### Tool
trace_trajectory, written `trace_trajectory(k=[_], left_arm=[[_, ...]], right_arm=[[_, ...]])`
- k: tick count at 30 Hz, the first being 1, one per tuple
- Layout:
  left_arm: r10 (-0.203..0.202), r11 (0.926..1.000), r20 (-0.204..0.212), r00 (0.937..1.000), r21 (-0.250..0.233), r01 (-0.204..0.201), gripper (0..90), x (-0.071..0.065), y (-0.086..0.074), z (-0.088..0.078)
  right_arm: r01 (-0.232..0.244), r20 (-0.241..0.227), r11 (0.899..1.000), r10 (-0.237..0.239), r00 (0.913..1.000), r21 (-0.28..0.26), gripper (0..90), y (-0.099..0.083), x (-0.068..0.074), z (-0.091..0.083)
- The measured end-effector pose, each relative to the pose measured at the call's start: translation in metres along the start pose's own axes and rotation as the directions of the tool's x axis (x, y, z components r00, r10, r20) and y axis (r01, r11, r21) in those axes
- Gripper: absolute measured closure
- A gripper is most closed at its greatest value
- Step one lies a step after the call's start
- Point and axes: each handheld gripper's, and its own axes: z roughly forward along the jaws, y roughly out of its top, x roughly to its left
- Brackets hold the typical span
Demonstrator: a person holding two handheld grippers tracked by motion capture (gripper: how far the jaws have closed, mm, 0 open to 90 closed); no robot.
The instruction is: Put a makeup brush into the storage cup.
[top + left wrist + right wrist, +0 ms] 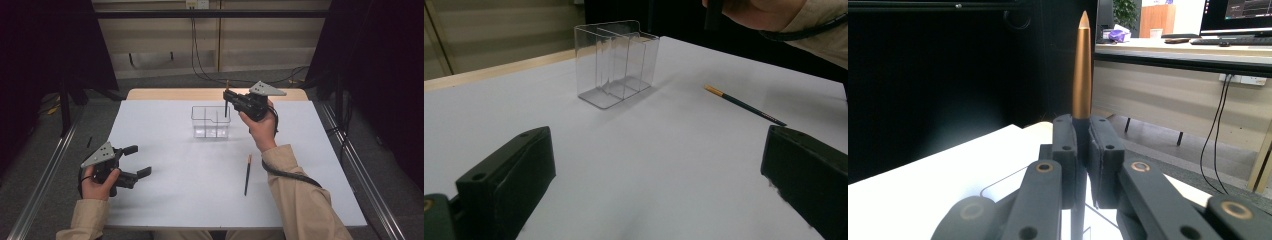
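Currently, right claw [228, 100] clamps an upright pen [226, 102] above the clear organizer [211, 121] on the table [190, 170]; left claw [137, 161] rests wide open, a pencil [247, 175] lying apart.

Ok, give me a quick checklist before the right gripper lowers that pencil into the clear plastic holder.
1. Grip: right gripper is shut on the dark, copper-tipped pencil: ok.
2. Pencil upright: ok.
3. Pencil lined up over the clear plastic divided holder: looks above its right compartment, exact alignment cannot tell.
4. Holder upright on the white table: ok.
5. Left gripper open, resting well apart from the holder: ok.
6. Second dark pencil lies flat on the table, out of the path: ok.
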Motion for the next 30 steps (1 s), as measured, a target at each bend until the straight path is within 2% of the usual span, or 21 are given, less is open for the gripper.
trace_trajectory(k=[16,30], left_arm=[[0.007,1.0000,0.001,1.0000,-0.003,-0.007,0.9,-0.001,0.001,0.000],[0.003,1.0000,0.000,1.0000,-0.003,-0.003,0.9,-0.001,0.001,0.000]], right_arm=[[-0.004,0.003,1.000,0.004,1.0000,0.027,83.1,-0.015,-0.001,0.001],[-0.007,-0.004,0.999,0.008,1.0000,0.043,83.1,-0.020,0.000,0.001]])
